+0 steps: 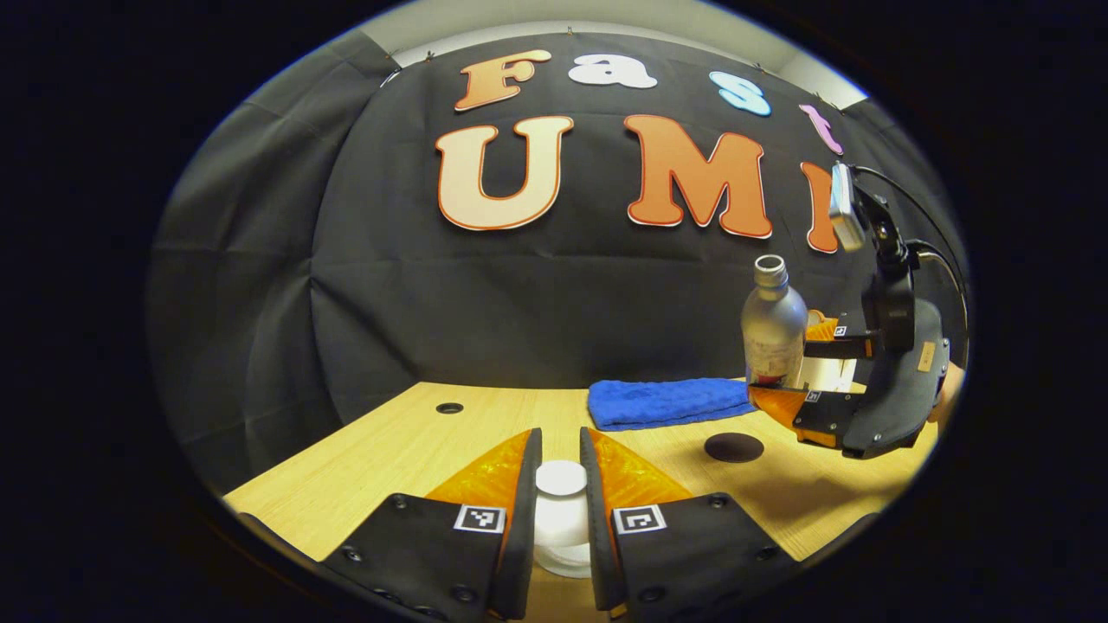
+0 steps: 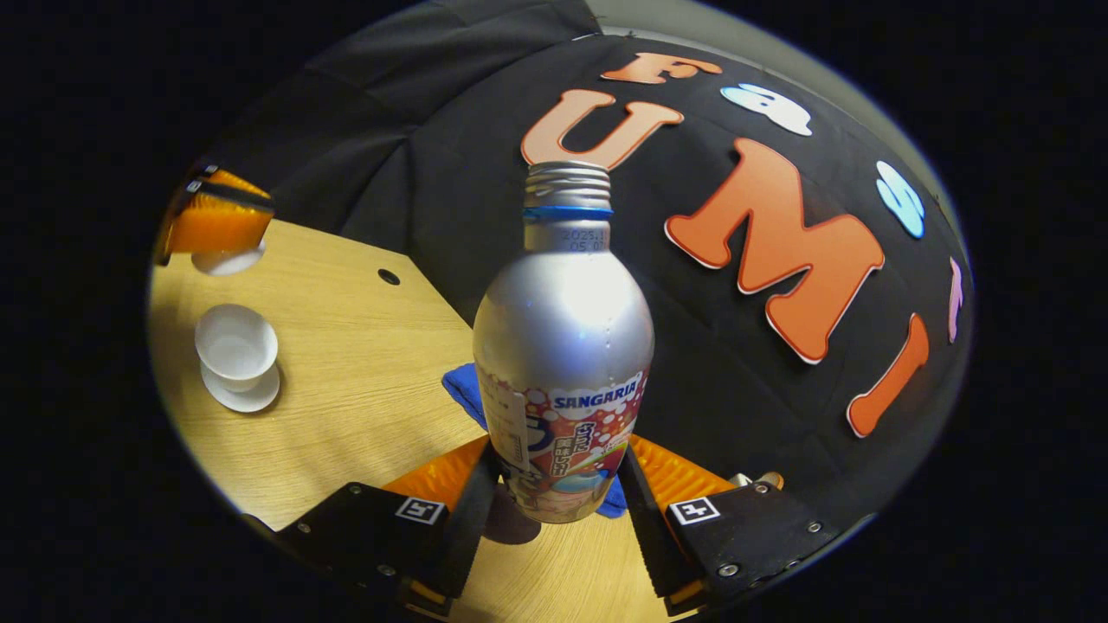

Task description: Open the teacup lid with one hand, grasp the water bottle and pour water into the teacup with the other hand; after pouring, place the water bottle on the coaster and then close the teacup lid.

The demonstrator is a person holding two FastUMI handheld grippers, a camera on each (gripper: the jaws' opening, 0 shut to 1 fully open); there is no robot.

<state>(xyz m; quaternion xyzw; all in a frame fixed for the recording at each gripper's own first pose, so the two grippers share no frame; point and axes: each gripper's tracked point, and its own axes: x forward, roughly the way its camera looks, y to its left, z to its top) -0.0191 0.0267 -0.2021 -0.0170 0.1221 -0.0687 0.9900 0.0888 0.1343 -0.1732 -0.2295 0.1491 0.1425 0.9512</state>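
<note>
- Left gripper [image 1: 561, 484] clamped on the teacup lid [image 1: 561, 478], at six o'clock in the left gripper view.
- Right gripper [image 2: 554, 493] grips the water bottle [image 2: 563, 346], lifted off the table [image 2: 363, 363].
- Open teacup [image 2: 235, 343] at nine o'clock; coaster [image 1: 734, 447] beside the blue towel [image 1: 666, 402].

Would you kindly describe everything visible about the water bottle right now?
The water bottle is a silvery, metal-looking bottle with a rounded shoulder, a narrow threaded neck, a blue ring below the threads and a colourful printed label around its lower body. Its cap is off and the mouth open. It stands upright, lifted clear of the wooden table, gripped at the labelled lower part by both fingers of the right claw. In the left gripper view it hangs above the dark round coaster.
</note>
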